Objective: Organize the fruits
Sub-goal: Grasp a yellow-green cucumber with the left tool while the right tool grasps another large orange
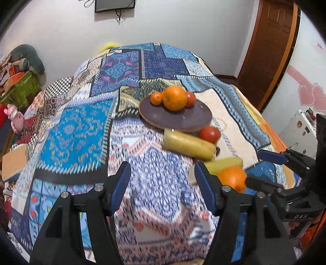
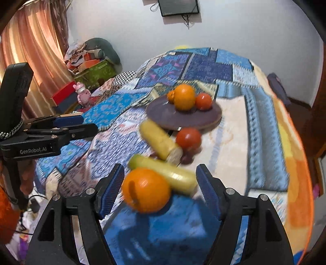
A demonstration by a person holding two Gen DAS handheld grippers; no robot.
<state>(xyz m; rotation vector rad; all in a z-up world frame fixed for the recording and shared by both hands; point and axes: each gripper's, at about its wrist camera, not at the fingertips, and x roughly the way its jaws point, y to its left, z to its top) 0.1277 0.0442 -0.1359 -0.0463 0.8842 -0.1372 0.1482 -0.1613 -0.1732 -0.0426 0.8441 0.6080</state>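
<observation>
A round dark plate (image 1: 175, 120) (image 2: 179, 118) on the patchwork bedspread carries a large orange (image 1: 174, 97) (image 2: 184, 97), a small mandarin (image 1: 156, 98) and a red tomato (image 1: 190, 99) (image 2: 203, 101). Just in front of it lie a yellow banana piece (image 1: 188, 145) (image 2: 161, 139), a second tomato (image 1: 209, 134) (image 2: 188, 138), a yellow-green banana piece (image 1: 224, 165) (image 2: 169, 173) and a loose orange (image 1: 232, 177) (image 2: 145, 189). My right gripper (image 2: 161, 173) (image 1: 253, 166) is open around the loose orange; only its left pad is near it. My left gripper (image 1: 162, 173) (image 2: 89, 123) is open over bare bedspread, left of the fruit.
The bed's right edge runs along an orange border (image 2: 293, 163), with a wooden door (image 1: 264, 51) beyond. Left of the bed sit a green box (image 2: 95, 71) under clutter, a pink toy (image 2: 82, 94) and curtains (image 2: 30, 51). A screen (image 1: 115, 5) hangs on the far wall.
</observation>
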